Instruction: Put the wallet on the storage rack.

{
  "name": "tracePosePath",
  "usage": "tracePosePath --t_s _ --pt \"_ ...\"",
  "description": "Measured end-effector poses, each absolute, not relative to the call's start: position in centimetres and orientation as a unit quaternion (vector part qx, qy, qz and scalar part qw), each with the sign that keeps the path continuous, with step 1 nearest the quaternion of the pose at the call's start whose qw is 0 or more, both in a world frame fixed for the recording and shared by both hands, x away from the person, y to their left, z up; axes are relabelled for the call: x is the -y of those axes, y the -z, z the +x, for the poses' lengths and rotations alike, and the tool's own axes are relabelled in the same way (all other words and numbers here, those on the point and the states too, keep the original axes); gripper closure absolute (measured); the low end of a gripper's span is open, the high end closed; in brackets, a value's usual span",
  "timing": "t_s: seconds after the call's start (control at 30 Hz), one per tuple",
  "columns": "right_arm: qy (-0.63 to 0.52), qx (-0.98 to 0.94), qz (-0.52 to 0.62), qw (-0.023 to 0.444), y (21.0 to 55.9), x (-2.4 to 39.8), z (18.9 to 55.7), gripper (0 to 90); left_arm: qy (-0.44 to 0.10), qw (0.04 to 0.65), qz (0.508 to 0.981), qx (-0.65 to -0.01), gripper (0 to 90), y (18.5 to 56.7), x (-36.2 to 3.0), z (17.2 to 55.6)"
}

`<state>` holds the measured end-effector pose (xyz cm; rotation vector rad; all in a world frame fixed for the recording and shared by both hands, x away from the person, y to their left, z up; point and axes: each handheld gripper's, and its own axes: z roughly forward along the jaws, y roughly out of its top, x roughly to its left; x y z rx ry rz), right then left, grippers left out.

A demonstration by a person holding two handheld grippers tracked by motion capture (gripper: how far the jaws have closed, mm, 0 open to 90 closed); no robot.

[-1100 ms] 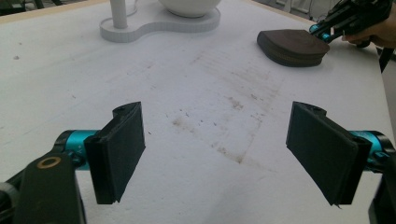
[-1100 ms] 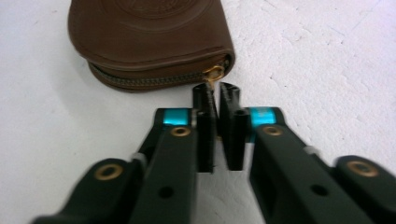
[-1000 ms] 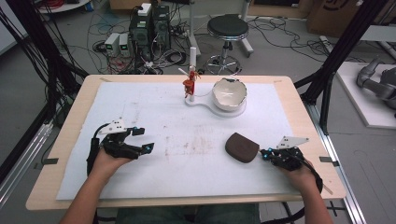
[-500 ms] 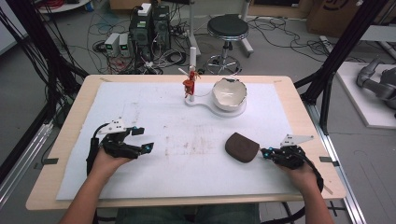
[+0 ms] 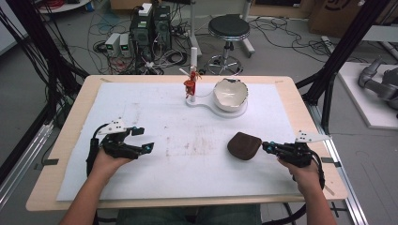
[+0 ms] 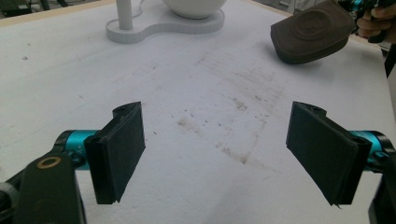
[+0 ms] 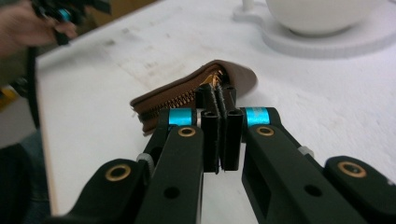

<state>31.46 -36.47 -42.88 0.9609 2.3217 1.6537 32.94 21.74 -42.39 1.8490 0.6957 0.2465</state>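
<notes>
Landmark: the white stand with a cracked white bowl (image 5: 230, 94) at the far middle of the surface (image 5: 155, 117), which is covered with a white, stained sheet.
Pouch: a dark brown, flat leather pouch with a brass zipper (image 5: 244, 145) lies on the sheet, nearer to the person than the bowl and a little to the right of it.
Right tool: the right tool (image 5: 268, 147) is just beside the right edge of the pouch; its jaws are pressed together with almost no gap.
What it holds: in the right gripper view the tips meet at the zipper end of the pouch (image 7: 196, 95); I think they pinch the zipper pull, but the pull itself is too small to tell surely.
Why so: probably this grip is for drawing the zipper along, with the pouch flat on the sheet.
Left tool: the left tool (image 5: 143, 140) is near the sheet, well apart from the pouch, to the left of the bowl and nearer to the person; its jaws stand wide and hold nothing.
Why so: it looks ready to come and steady the pouch, in my judgement.
Small thing: a red and white figure on a post (image 5: 190, 84) stands just left of the bowl.
</notes>
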Motion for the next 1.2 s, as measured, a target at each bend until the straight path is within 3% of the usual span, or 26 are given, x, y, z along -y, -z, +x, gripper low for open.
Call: tracePosePath --t_s 0.5,0.9,1.2 --pt "-0.618 -0.728 0.292 0.063 40.9 35.5 31.3 89.8 -0.107 0.545 0.777 -0.296 19.5 42.3 -21.8 33.0" --pt "-0.601 -0.735 0.299 0.099 39.8 35.5 32.1 89.8 -0.109 0.548 0.773 -0.301 19.5 42.3 -22.1 33.1" --pt "-0.602 -0.732 0.303 0.1 39.3 35.2 33.3 89.8 -0.11 0.548 0.772 -0.304 19.5 42.3 -22.2 33.1"
